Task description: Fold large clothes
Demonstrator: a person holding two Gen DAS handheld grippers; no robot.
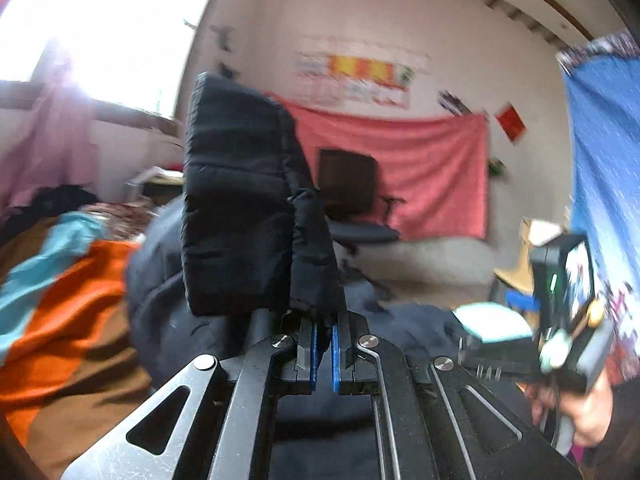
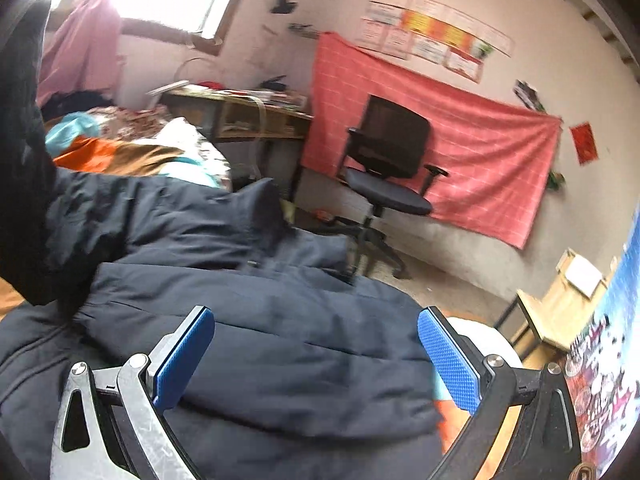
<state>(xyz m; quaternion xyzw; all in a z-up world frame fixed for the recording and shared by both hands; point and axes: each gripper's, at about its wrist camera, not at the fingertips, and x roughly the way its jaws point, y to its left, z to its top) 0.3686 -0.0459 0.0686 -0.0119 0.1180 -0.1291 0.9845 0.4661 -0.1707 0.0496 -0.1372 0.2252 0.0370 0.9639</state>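
Left gripper: blue pads pressed together, pinching a raised fold of the dark puffer jacket. Right gripper: fingers spread wide, nothing between them, jacket lying below. The jacket's bulk rests on a bed with an orange, brown and teal blanket at nine o'clock. Beyond, at twelve o'clock, an office chair stands before a red wall cloth; window at ten o'clock.

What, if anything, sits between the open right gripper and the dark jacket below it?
Nothing visible. The right gripper hangs open directly over the dark jacket, with only air between its pads and the fabric. The left gripper is shut on a raised part of the jacket, off to the side.
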